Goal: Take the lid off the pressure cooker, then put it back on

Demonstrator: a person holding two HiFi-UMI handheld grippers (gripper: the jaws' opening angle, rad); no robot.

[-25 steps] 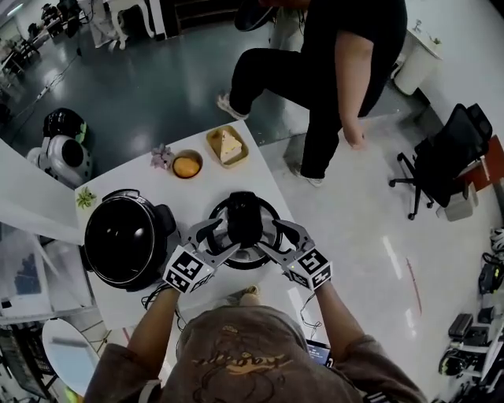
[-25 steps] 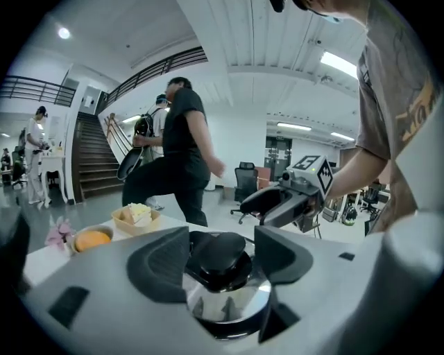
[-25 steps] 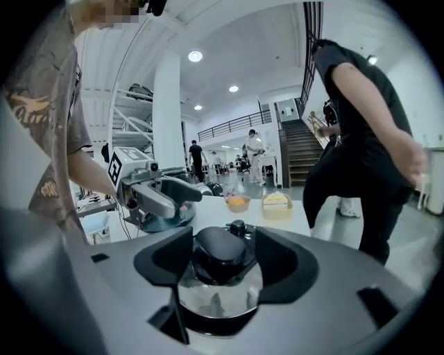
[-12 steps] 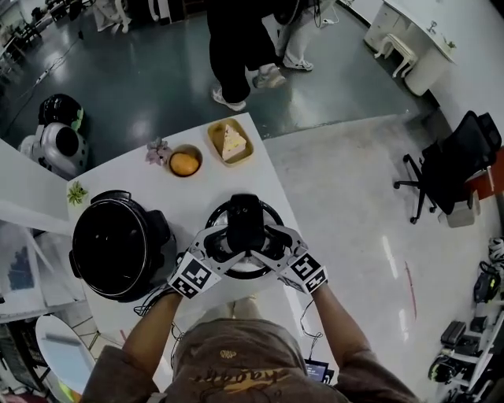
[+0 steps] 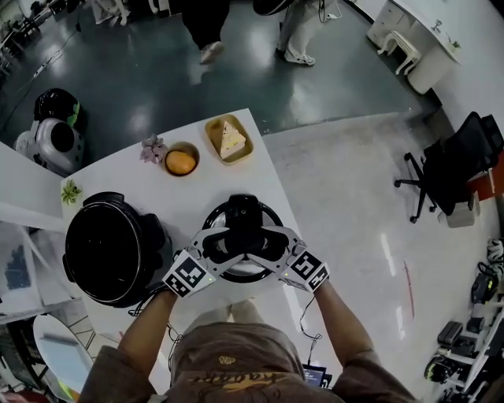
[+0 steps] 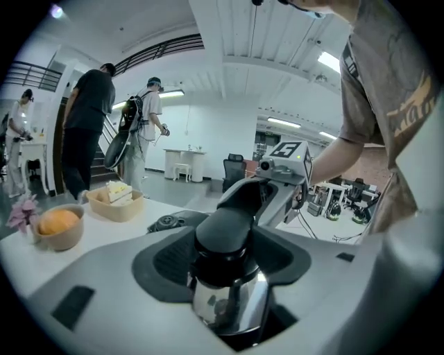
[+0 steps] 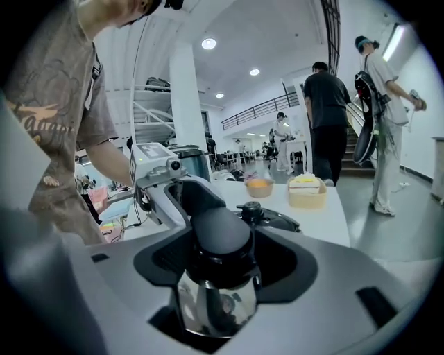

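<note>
Left gripper (image 6: 229, 267): jaws closed on the black handle (image 6: 232, 225) of the lid (image 5: 246, 269), with the pads tight against both its sides. Right gripper (image 7: 218, 270): same, clamped on that handle from the opposite side.

Hidden: in the head view my jaws cover most of the lid top. I cannot tell whether its rim rests on the surface (image 5: 197, 197) or hangs just clear. My head and shoulders cut off the near edge of the surface.

The lid is off the pressure cooker (image 5: 110, 250), just to its right. The pot is open and dark inside.

Farther: bowl (image 5: 181, 160) holding something orange, tray (image 5: 228, 142) with a pale wedge, small flower (image 5: 151, 148) beside the bowl. On the far floor, people (image 5: 203, 24) are cut off by the frame top.

Versus 1.0 s ago: both jaws then stood wide apart flanking the handle and are now closed. The person in black by the far end is gone.
</note>
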